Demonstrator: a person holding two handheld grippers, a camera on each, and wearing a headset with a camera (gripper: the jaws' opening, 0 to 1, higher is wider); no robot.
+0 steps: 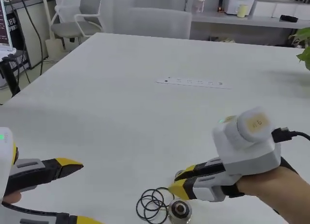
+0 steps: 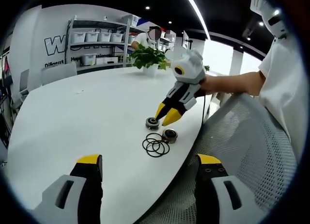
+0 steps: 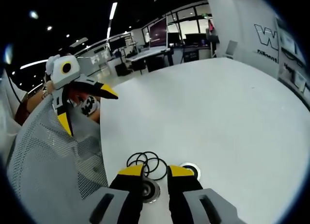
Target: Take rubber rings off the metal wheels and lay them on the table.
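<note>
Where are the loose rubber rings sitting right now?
At the bottom centre of the head view, the rubber rings lie piled on the table near its front edge, just left of a metal wheel and beside the right gripper.

Big white table [image 1: 121, 78] with a flat power strip [image 1: 193, 82] on it, grey chair [image 1: 72, 20] stood behind it, green plant [image 2: 147, 56] sat near the table, shelves [image 2: 97, 40] held white boxes [image 2: 87, 37], long lights [image 3: 112, 10] shone on a dark ceiling, mesh chair [image 2: 242, 146] was close by.
</note>
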